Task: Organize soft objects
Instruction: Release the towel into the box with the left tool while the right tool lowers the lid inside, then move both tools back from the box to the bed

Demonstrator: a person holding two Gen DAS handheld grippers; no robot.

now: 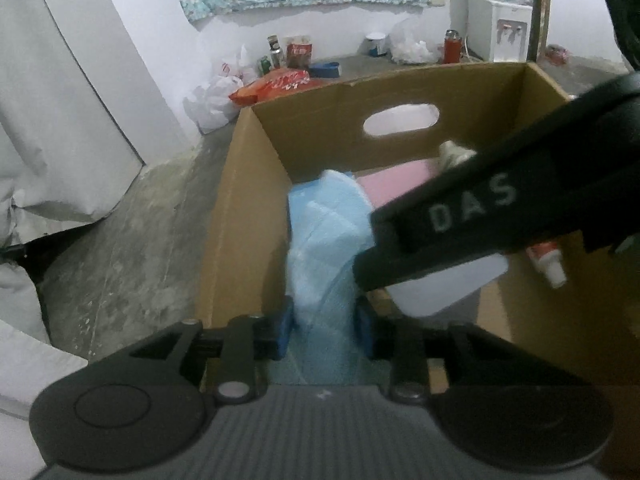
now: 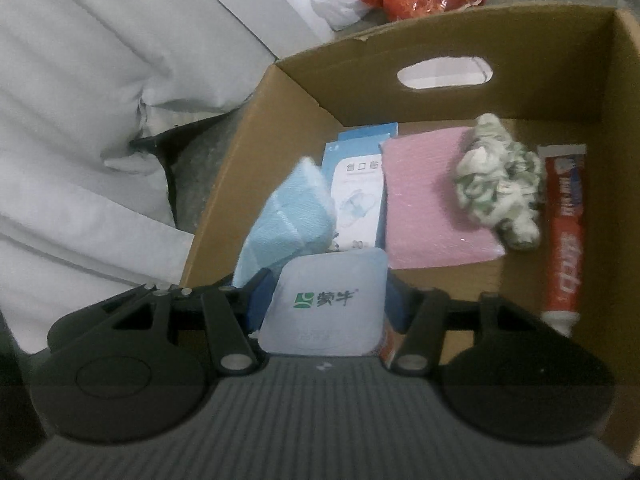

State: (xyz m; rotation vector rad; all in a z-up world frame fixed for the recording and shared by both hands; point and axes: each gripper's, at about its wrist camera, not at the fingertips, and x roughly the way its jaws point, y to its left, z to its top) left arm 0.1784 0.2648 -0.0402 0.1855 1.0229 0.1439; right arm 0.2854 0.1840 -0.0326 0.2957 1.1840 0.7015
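Hovering over cardboard box edge: right fingers tight on white pouch, left fingers flanking blue cloth, grip unclear.

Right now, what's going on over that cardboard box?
A person holds two tools over the open cardboard box. The right tool grips a whitish packet with a green logo. The left tool has a light blue cloth between its fingers; whether it still pinches is unclear. Already in the box: a pink sponge, a crumpled green-and-white cloth, a toothpaste tube and a small blue-and-white carton.
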